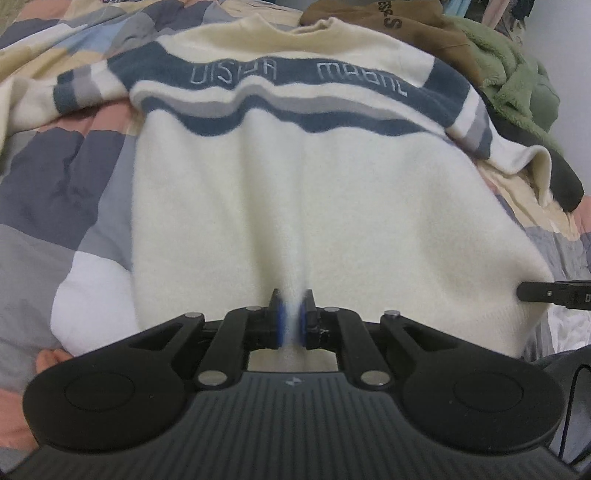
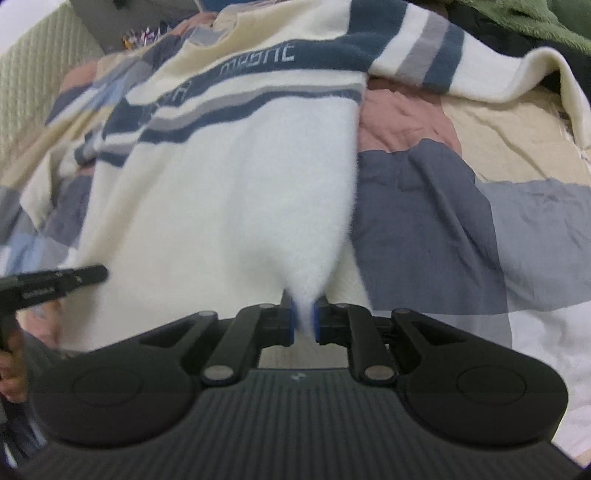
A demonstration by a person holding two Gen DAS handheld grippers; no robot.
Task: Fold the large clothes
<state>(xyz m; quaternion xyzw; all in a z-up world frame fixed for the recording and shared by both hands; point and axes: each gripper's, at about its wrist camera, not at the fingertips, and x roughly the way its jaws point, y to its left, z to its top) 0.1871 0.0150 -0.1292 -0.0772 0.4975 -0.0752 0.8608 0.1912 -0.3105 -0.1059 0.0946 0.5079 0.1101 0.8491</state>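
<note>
Cream fleece, banded in navy and grey across the chest: a sweater (image 1: pixel 295 192) lay front up on the patchwork quilt (image 1: pixel 62 192) of a bed, collar at the far end, hem at the near end. Left tool (image 1: pixel 291 319) pinched narrow on a tuck of the hem, near the middle of that edge, white pile bunched between the blue pads (image 1: pixel 281 325). Right tool (image 2: pixel 304 319) clamped likewise on the hem at the sweater's right corner, cloth drawn up into a peak from the quilt (image 2: pixel 461 206). Sweater (image 2: pixel 229 192) body pulled taut toward both grips, lengthwise ridges running up to the stripes. Sleeves not yet folded in: the right one flopped outward beyond the shoulder, cuff turned over; the left trailed off past the opposite shoulder. Beyond the collar, a brown garment (image 1: pixel 399 26) and a green fleece (image 1: pixel 517 77) heaped, just touching or overlapping the right sleeve, hard to tell which.

Judged as the start of the fold: hem gripped, likely being straightened or lifted for the first bottom-to-top fold. Next move probably called for raising both grips level, carrying the hem toward the collar in step, and setting it down square without dragging the body sideways or catching the loose right sleeve.
</note>
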